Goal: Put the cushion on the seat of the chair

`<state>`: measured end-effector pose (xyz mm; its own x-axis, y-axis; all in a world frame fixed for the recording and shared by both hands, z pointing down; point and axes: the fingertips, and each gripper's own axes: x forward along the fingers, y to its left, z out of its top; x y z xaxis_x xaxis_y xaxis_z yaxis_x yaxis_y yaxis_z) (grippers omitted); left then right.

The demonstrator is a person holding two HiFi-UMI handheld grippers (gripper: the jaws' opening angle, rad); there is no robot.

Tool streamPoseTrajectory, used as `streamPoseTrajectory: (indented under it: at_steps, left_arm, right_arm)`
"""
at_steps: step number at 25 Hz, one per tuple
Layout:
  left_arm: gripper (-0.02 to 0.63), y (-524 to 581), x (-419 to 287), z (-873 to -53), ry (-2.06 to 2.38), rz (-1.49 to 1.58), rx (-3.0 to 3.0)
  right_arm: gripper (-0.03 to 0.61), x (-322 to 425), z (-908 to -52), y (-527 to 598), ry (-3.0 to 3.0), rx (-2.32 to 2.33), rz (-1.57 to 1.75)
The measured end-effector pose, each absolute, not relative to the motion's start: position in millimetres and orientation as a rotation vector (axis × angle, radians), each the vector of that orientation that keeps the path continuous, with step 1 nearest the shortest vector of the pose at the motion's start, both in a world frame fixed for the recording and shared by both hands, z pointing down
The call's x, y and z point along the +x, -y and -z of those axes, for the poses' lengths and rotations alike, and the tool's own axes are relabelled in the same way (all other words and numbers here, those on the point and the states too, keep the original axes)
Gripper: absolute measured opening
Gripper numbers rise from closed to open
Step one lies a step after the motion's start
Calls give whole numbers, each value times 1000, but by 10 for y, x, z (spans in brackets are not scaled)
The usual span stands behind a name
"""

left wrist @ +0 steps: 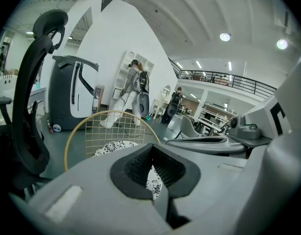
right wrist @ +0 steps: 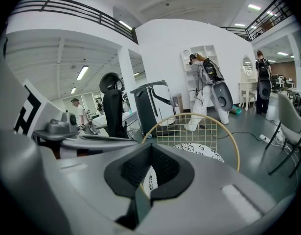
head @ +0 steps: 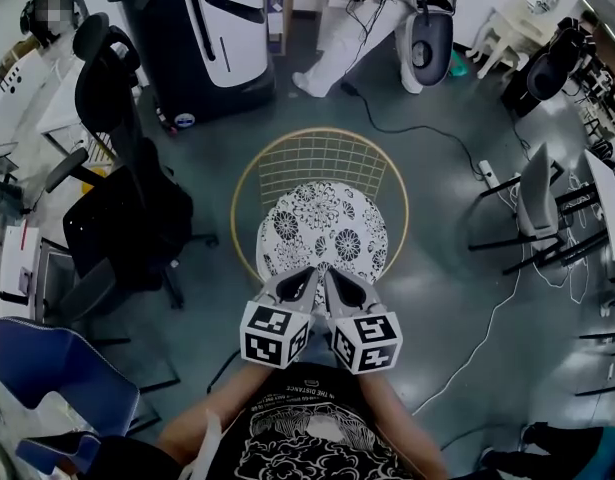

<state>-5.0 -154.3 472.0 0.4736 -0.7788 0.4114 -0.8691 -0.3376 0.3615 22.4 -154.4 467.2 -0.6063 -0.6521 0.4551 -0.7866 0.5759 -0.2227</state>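
Our left tongs (head: 312, 272) are pressed together at the near edge of the flowered cushion (head: 322, 223), which lies on the seat of the gold wire chair (head: 320, 130). Our right tongs (head: 330, 274) are pressed together too, just beside the left pair. We cannot tell whether either pair nips the cushion's hem. If one does, pulling back towards us would likely drag the cushion off the seat's front.

Your left gripper (head: 311, 272) and right gripper (head: 330, 274) hide the near edge of the cushion (head: 322, 223); whether they touch it you cannot tell. The blue chair (head: 57, 368) at near left is cut off.
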Motion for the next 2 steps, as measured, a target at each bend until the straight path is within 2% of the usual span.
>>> streamPoseTrajectory:
  at_steps: [2]
  left_arm:
    - [-5,1545,-52,-4712,1360,-221,2189]
  right_arm:
    - [-2,220,-4666,1543,2485,1175,-586]
